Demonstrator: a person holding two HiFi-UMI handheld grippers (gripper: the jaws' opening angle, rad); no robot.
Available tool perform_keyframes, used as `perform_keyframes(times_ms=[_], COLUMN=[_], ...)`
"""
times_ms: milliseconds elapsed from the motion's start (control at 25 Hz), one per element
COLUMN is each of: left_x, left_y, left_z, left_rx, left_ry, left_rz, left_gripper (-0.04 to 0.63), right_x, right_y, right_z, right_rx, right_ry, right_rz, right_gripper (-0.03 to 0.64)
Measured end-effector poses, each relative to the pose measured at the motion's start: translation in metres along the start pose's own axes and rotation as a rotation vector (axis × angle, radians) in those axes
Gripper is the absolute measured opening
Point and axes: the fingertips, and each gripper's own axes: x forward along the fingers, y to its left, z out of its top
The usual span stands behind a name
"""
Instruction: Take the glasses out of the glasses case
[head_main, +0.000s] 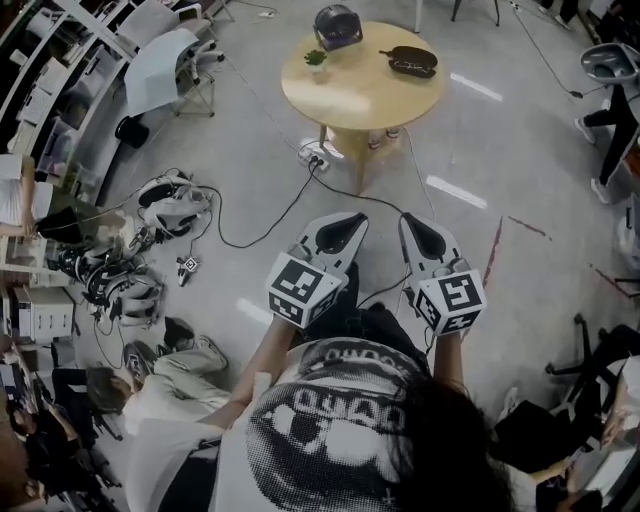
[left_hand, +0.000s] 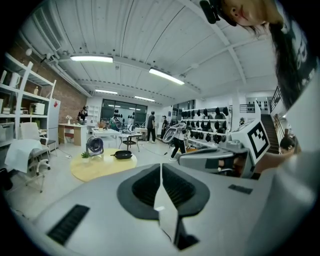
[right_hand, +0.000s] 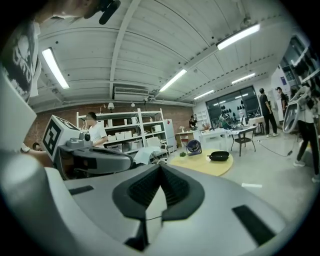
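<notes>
left gripper and right gripper side by side, near each other but apart, both over bare grey floor with open room ahead. left jaws pressed together along one thin seam, nothing between them; right jaws likewise fully closed and empty.

well ahead of both tips, a round yellow table, its near edge well clear of the grippers, a stretch of floor in between. on that floor, ahead and to the left of the left gripper, a power strip by the table's foot and a black cable trailing off to the left.

well ahead of the right gripper, near the table's right edge, the dark oval glasses case. seemingly lying open, yet too small to tell what is inside — glasses not made out. on the same top, ahead of the left gripper, a small potted plant; beyond it, at the far edge, a round fan.

further out on the left gripper's side, a heap of gear on the floor and a white-draped chair. hands behind the marker cubes mostly hidden.
</notes>
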Motion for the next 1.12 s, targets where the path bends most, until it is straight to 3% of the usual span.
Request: perform_keyframes(times_ms=[240, 680, 1120], left_x=[0.036, 0.113, 0.149], left_y=[0.050, 0.186, 0.268], left_z=[0.007, 0.059, 0.058], left_rx=[-0.006, 0.016, -0.010], left_ry=[0.003, -0.017, 0.002], left_rz=[-0.040, -0.145, -0.210], left_gripper=[0.020, 0.020, 0.020], right_x=[0.057, 0.186, 0.264], right_y=[-0.023, -0.080, -0.104], right_z=[0.009, 0.056, 0.060], right_rx=[-0.001, 0.046, 0.074], right_ry=[0.027, 0.047, 0.099], right_rz=[-0.017, -0.134, -0.211], right_gripper=[-0.003, 0.021, 0.045])
